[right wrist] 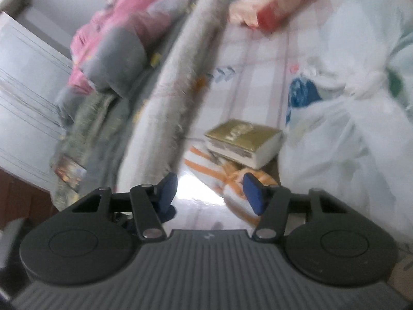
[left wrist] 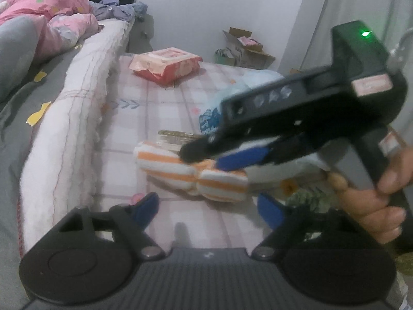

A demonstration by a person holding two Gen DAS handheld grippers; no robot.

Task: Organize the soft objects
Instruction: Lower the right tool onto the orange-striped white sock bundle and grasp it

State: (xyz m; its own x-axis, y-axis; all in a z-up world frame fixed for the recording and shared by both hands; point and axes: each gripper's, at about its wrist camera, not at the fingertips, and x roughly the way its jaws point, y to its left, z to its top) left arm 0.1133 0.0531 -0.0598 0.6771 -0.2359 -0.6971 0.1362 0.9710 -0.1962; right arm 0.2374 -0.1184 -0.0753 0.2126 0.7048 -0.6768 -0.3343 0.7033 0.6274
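A soft roll [left wrist: 191,173] striped in orange and white, pinched at its middle into two puffy halves, is seen lying on the pink checked mattress [left wrist: 160,103], near its raised white edge and touching a gold-topped box [right wrist: 242,142]. The right hand-held gripper [left wrist: 206,159] is lowered onto the roll with jaws partly apart, though whether it is gripped cannot be told. The left hand-held gripper [left wrist: 209,206] is held wide open and empty just short of it.

Left claw [left wrist: 207,208] gapes wide; right claw [right wrist: 210,193] stands half open.
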